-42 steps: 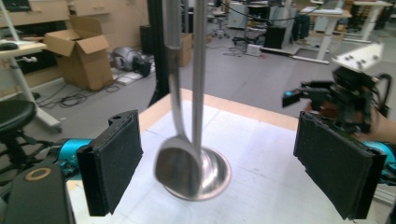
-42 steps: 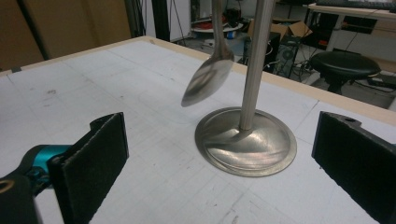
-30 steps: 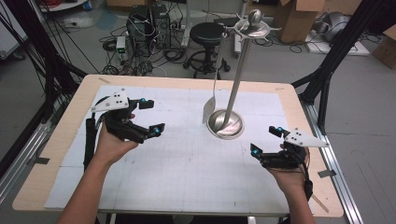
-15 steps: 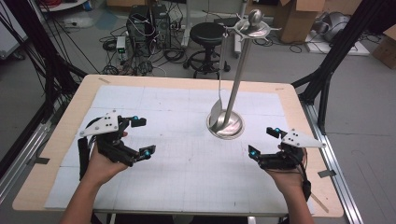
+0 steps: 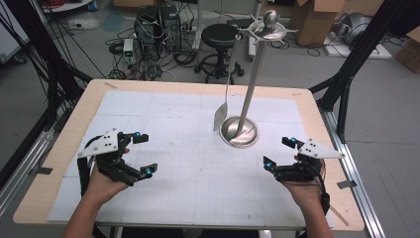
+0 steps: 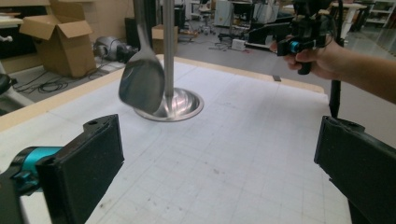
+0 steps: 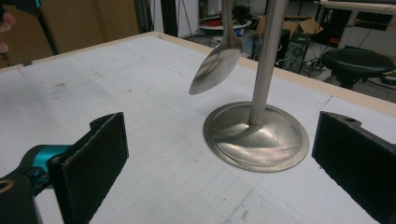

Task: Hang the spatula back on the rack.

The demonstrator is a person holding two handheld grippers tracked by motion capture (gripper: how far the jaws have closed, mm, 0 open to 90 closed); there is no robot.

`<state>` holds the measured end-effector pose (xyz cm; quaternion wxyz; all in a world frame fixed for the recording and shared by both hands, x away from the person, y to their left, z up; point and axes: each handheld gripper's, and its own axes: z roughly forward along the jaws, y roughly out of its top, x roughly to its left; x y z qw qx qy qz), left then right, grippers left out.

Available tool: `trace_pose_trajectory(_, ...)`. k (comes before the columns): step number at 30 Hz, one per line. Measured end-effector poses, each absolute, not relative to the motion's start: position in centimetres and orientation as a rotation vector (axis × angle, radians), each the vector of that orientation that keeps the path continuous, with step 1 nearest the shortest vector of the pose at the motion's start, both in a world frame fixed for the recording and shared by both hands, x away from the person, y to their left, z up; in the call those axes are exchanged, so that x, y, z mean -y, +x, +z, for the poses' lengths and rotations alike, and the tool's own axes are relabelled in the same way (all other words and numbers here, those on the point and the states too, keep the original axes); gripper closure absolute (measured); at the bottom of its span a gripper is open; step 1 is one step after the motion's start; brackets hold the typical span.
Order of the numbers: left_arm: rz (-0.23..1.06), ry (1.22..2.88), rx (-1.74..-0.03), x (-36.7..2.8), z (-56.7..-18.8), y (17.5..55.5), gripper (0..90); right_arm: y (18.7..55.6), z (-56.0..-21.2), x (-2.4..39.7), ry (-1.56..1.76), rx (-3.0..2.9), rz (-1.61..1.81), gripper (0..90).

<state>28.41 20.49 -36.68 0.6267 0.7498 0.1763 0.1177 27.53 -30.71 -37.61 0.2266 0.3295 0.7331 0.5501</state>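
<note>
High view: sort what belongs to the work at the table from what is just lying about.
In the work: hanging spoon, metal stand, left gripper, right gripper, both open and holding nothing.
Lying about: black stool, cardboard boxes, floor cables.

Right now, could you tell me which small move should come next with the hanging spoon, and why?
Probably bring the right gripper forward toward the spoon: the spoon hangs free from the stand, both grippers are open and empty, and the right one sits nearer.
</note>
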Motion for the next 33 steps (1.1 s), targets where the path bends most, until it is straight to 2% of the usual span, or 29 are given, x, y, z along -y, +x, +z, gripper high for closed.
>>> trace_pose_trajectory(33,0.251,1.745,-0.438,-20.5,-38.0,28.9,1.6,27.8,-37.8,30.1,0.891,-2.035,1.512,2.5)
